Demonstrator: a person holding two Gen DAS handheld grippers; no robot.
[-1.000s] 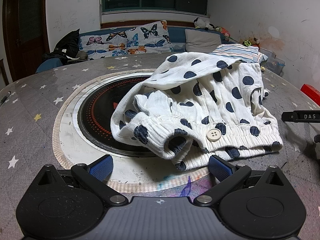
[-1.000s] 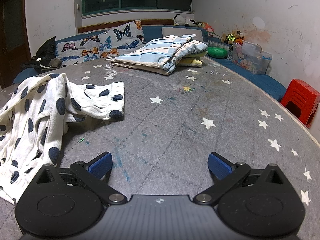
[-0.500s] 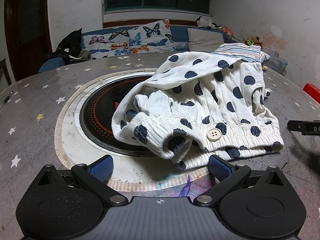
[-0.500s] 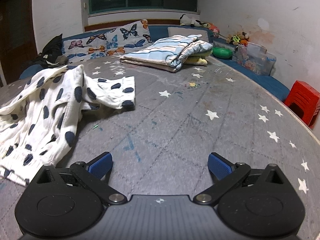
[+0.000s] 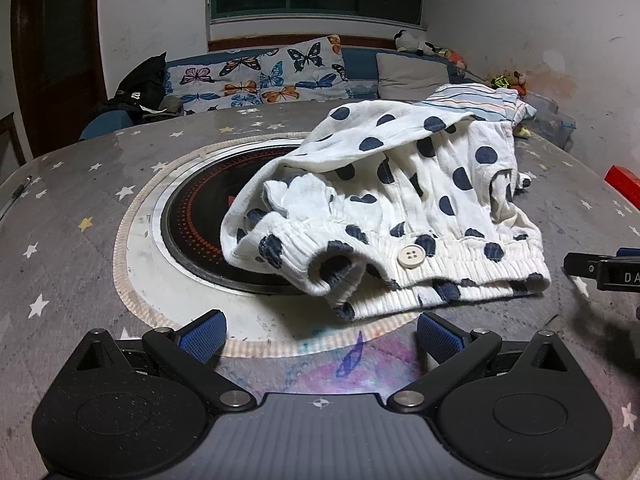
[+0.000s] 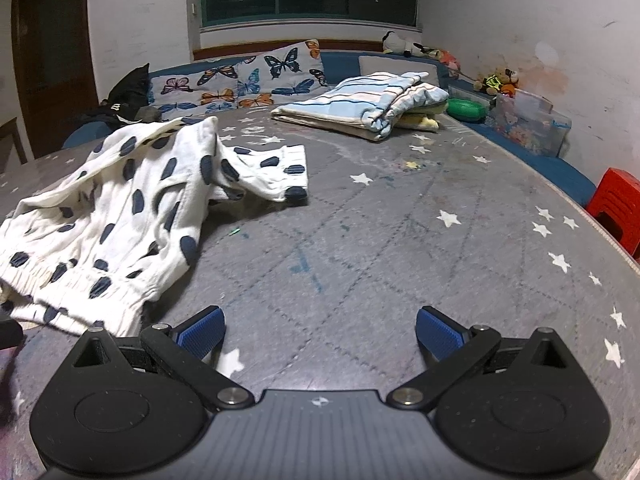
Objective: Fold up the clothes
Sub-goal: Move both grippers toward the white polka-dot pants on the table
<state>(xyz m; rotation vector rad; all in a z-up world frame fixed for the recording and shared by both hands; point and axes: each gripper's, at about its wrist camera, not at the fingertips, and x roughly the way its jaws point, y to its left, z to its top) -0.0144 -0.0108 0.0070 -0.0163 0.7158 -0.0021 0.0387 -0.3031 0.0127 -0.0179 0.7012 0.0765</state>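
Note:
A crumpled white garment with dark blue dots (image 5: 400, 208) lies on the grey star-patterned table, partly over a round black hob. It has an elastic band and a white button (image 5: 411, 257). My left gripper (image 5: 320, 334) is open and empty just in front of the band. In the right wrist view the same garment (image 6: 132, 208) lies to the left. My right gripper (image 6: 318, 334) is open and empty over bare table, its left finger close to the garment's band corner.
The round black hob (image 5: 200, 224) sits in a white ring in the table. A folded blue-striped cloth (image 6: 368, 104) lies at the table's far side. A red stool (image 6: 618, 204) stands right of the table. Sofa with butterfly cushions (image 6: 248, 80) behind.
My right gripper has shifted left, so the dotted garment now sits nearer its left finger. My left gripper has moved slightly; the garment has not moved.

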